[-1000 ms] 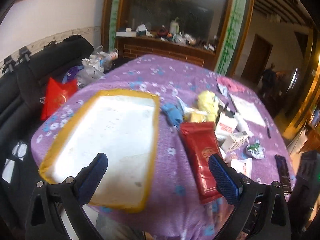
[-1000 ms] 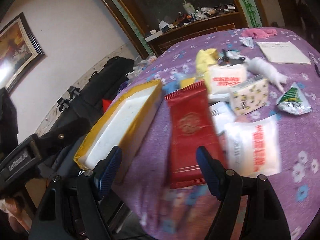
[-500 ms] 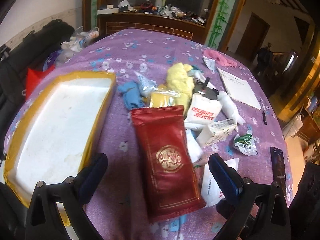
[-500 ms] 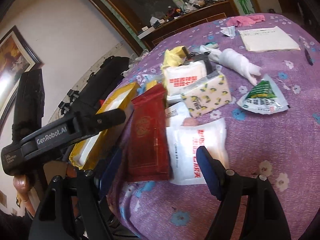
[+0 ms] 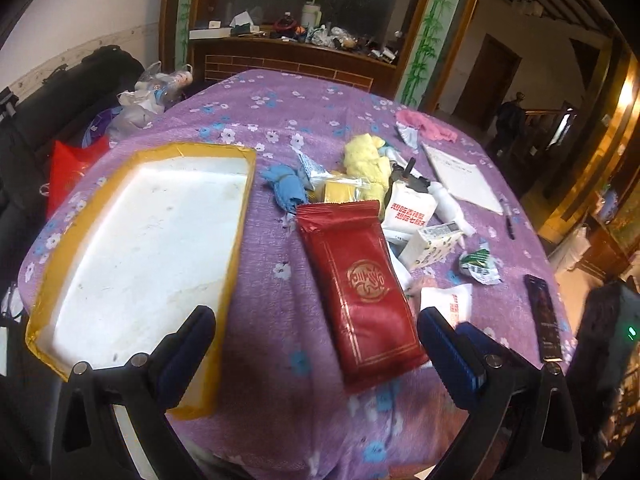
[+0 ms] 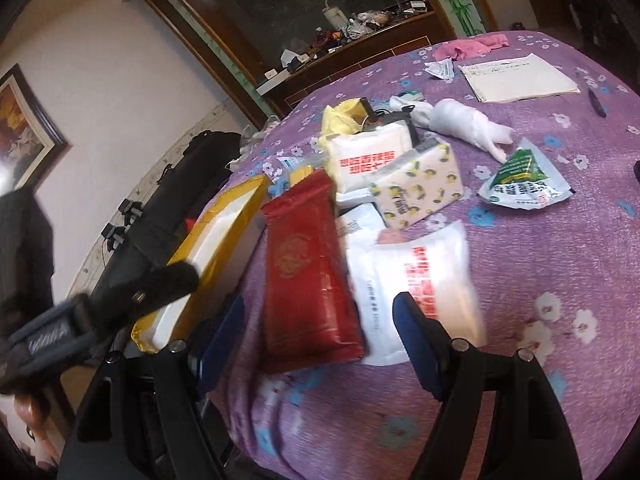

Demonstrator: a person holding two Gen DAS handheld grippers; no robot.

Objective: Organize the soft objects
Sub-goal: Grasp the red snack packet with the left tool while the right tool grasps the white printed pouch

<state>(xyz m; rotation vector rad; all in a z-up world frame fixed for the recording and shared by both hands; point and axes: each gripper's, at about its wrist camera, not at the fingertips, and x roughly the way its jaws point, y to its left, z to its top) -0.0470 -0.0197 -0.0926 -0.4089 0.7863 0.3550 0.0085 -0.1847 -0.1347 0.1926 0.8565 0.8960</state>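
Nearest in the left wrist view, the left gripper [image 5: 316,332] hangs with fingers spread wide and empty over the counter's [image 5: 264,312] front edge. Between them lies the red packet [image 5: 360,280], long axis running from bottom right toward frame centre. Left of it, across a bare purple strip, sits the yellow-rimmed white tray [image 5: 132,248]. In the right wrist view the right gripper [image 6: 320,324] is likewise apart, the white pouch [image 6: 424,280] just right of the packet. Beyond crowd a lemon-print tissue pack [image 6: 416,188], yellow cloth [image 5: 366,158] and blue cloth [image 5: 286,188].
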